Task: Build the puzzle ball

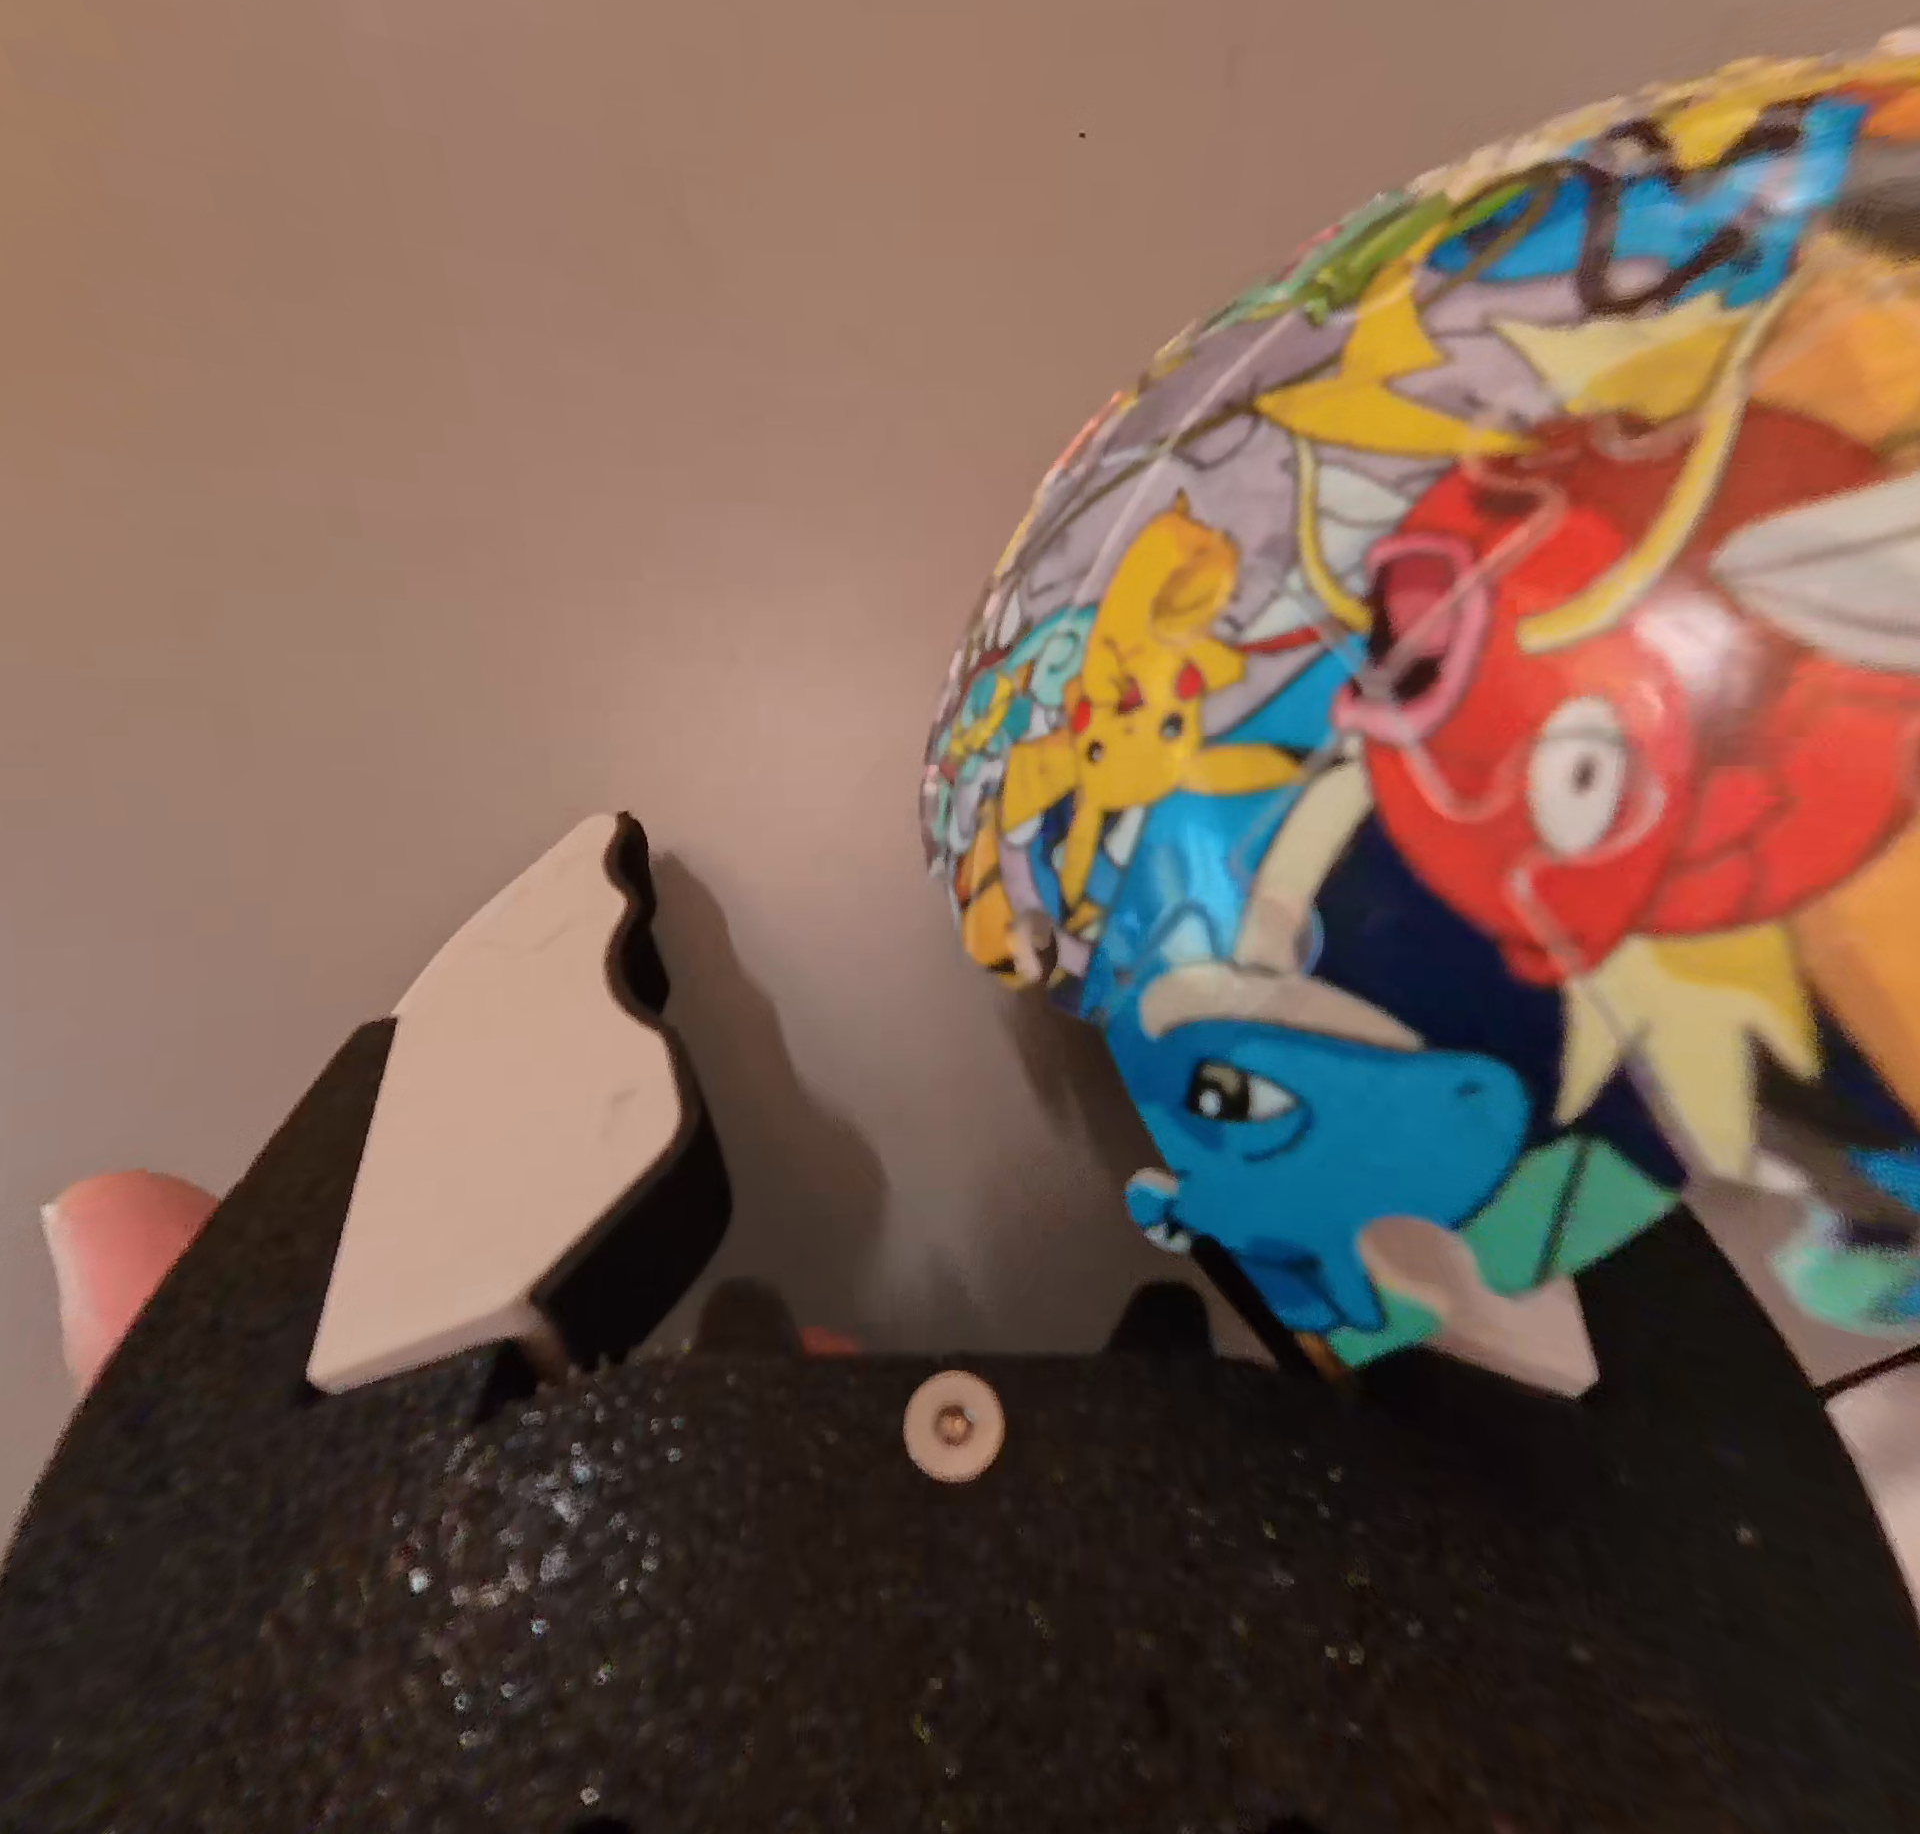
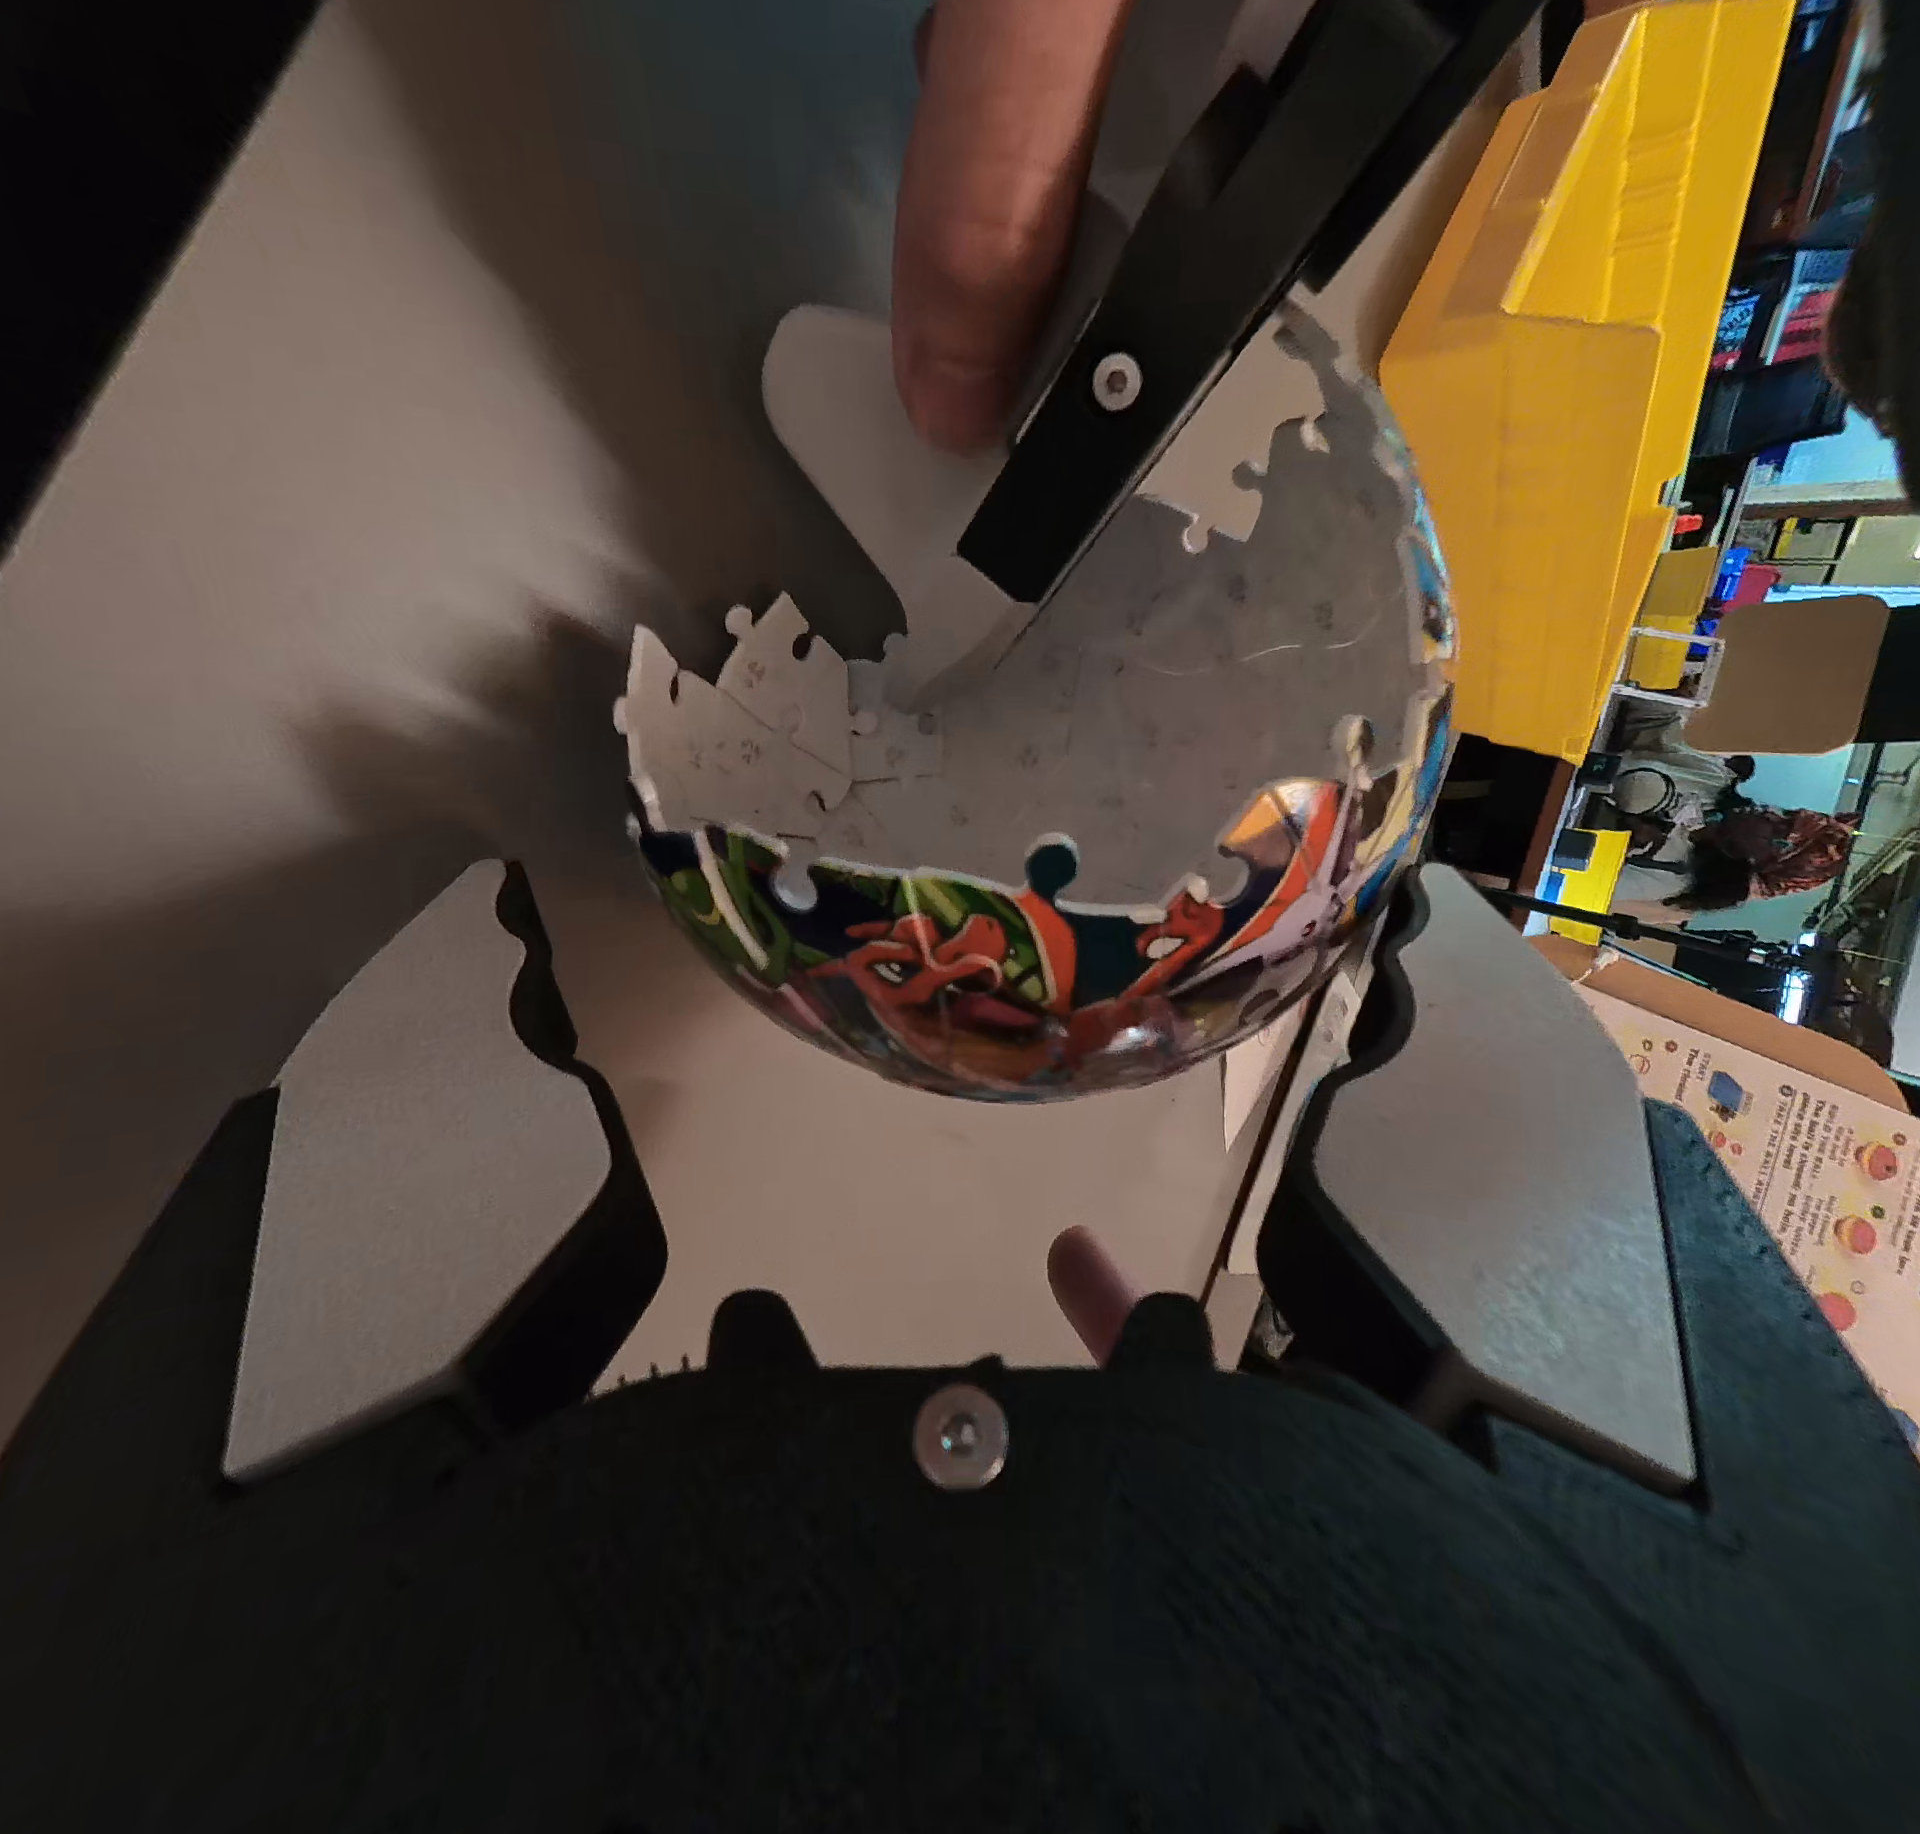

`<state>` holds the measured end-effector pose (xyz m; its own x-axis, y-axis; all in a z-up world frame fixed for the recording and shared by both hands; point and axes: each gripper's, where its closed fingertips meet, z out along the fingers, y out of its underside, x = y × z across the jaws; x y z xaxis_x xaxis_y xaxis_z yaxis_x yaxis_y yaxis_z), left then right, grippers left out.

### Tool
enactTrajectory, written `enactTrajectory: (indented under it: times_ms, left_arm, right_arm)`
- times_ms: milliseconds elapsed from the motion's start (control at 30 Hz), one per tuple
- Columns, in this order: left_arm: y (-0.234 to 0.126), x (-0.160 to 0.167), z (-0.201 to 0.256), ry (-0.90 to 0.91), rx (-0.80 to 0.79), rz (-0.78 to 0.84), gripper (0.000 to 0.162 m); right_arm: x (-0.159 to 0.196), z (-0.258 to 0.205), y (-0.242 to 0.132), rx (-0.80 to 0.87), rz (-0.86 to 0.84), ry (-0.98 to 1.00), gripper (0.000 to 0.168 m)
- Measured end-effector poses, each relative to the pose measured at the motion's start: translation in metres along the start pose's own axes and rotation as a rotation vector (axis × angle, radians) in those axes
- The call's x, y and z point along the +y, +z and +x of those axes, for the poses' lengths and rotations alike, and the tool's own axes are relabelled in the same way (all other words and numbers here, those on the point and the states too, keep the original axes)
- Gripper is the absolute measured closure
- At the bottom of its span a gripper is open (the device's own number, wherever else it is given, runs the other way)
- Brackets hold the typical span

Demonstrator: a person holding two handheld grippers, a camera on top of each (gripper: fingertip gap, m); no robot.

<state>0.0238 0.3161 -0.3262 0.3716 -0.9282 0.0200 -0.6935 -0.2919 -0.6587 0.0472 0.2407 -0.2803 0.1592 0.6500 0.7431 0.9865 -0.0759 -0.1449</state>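
Note:
The puzzle ball is a half-built shell with bright cartoon prints outside and a plain grey inside, its jagged rim open toward the camera. It sits on the beige table. My right gripper is open, one white-padded finger on each side of the shell, the right fingertip close to its wall. In the left wrist view the shell fills the right side and covers my left gripper's right finger. The left gripper is open, its left finger standing free. The left gripper also shows in the right wrist view, reaching down to the shell's far rim.
Yellow plastic bins stand just right of the table edge. A printed sheet lies at the lower right. A hand's finger rests on the left gripper, and a fingertip shows beside its left finger. A person sits far off.

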Motion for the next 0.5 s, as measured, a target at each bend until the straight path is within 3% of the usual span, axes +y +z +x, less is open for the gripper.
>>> enactTrajectory:
  times_ms: [300, 500]
  left_arm:
    - [0.002, 0.004, 0.001, -0.051, -0.043, -0.025, 0.053]
    - [-0.001, -0.008, 0.011, -0.082, 0.008, 0.019, 0.054]
  right_arm:
    - [-0.004, 0.003, 0.004, 0.001, 0.034, 0.076, 0.023]
    - [0.003, 0.006, 0.006, -0.009, 0.031, 0.108, 0.023]
